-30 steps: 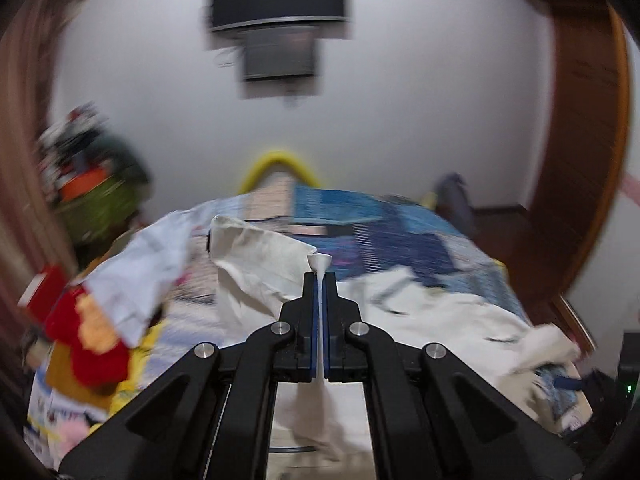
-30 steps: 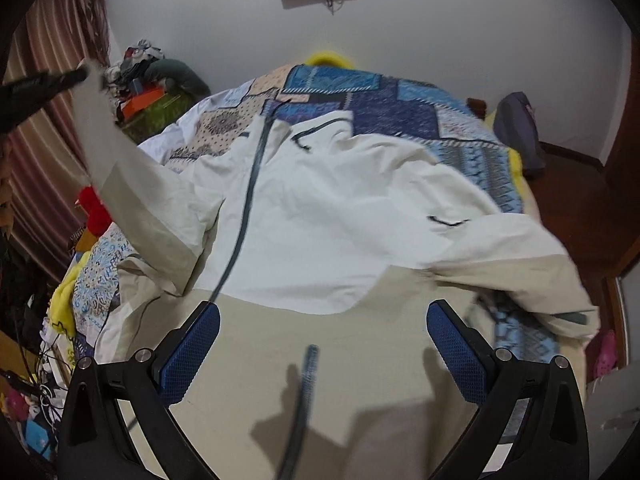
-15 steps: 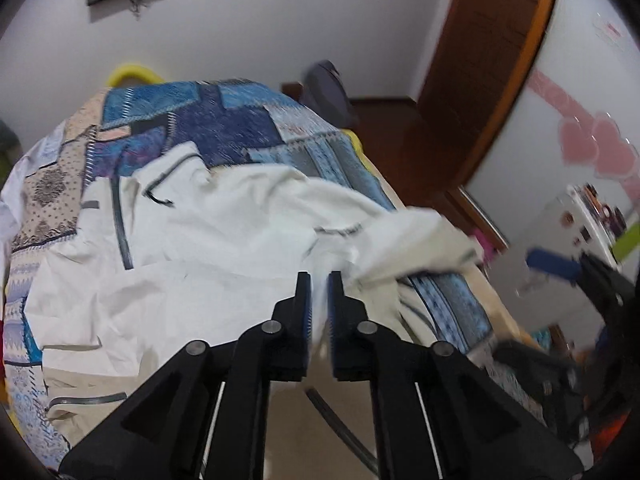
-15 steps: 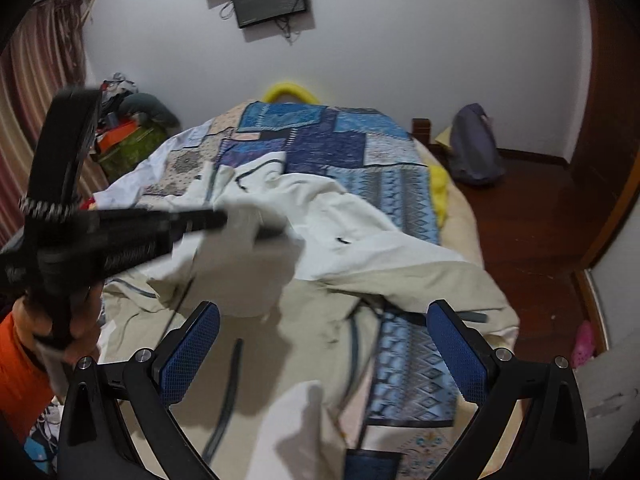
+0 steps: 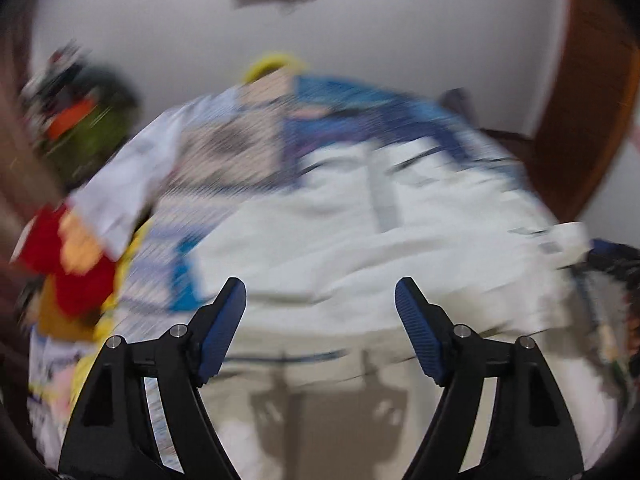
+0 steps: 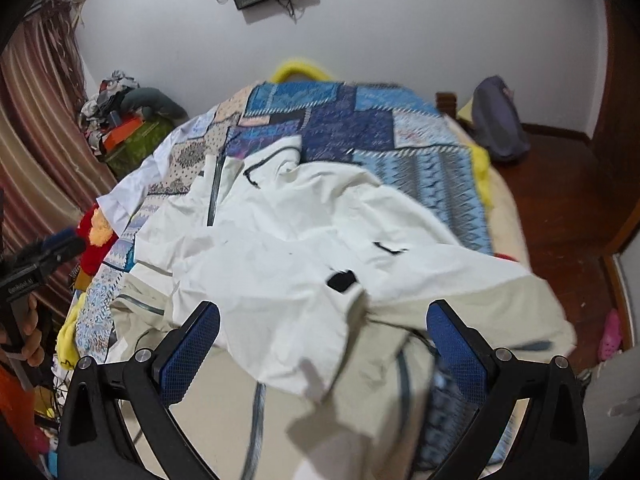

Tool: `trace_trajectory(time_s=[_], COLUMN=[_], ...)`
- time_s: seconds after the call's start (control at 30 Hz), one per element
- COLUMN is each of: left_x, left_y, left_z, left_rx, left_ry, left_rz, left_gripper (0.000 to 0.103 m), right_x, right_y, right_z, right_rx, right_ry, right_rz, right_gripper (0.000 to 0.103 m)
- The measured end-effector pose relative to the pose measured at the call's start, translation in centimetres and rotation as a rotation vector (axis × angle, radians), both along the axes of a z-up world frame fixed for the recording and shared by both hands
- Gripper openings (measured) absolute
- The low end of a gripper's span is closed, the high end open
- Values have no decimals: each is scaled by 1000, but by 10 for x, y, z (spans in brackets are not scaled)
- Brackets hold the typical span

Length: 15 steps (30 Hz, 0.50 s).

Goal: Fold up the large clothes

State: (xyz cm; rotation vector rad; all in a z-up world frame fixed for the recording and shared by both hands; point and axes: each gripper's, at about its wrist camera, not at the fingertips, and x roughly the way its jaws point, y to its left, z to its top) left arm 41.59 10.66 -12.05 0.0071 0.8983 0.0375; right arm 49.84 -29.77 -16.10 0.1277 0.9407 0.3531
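Note:
A large white and beige jacket lies spread on the bed, with one white sleeve folded across its front and a dark cuff tab showing. In the blurred left wrist view the jacket lies below my left gripper, whose jaws are opening with nothing between them. That left gripper also shows at the left edge of the right wrist view, apart from the cloth. My right gripper hovers open over the jacket's lower part and holds nothing.
A blue patchwork quilt covers the bed. Red and yellow cloth and a cluttered pile lie along the left side by the striped curtain. A grey bag sits on the wooden floor at the right. A hand grips the left tool.
My left gripper carried the sleeve from the left across the jacket, let it go and opened wide, then swung back to the left. The right gripper stayed open.

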Motion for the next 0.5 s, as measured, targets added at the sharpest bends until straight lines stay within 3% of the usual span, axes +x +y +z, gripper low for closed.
trace_trajectory(time_s=[0.13, 0.2, 0.27, 0.37, 0.5], left_x=[1, 3, 3, 4, 1], left_y=[70, 96, 115, 130, 116], left_z=[-62, -93, -114, -138, -149], left_rx=[57, 60, 44, -12, 100], left_ry=[117, 176, 203, 216, 187], left_rz=[159, 219, 261, 291, 264], left_gripper=[76, 76, 76, 76, 77], right_x=[26, 37, 42, 37, 32], right_y=[19, 24, 28, 36, 46], right_z=[-31, -51, -67, -70, -58], right_rx=[-20, -57, -75, -110, -174], right_ry=[58, 104, 137, 96, 30], right_rz=[18, -5, -20, -13, 22], right_gripper=[97, 79, 70, 55, 34])
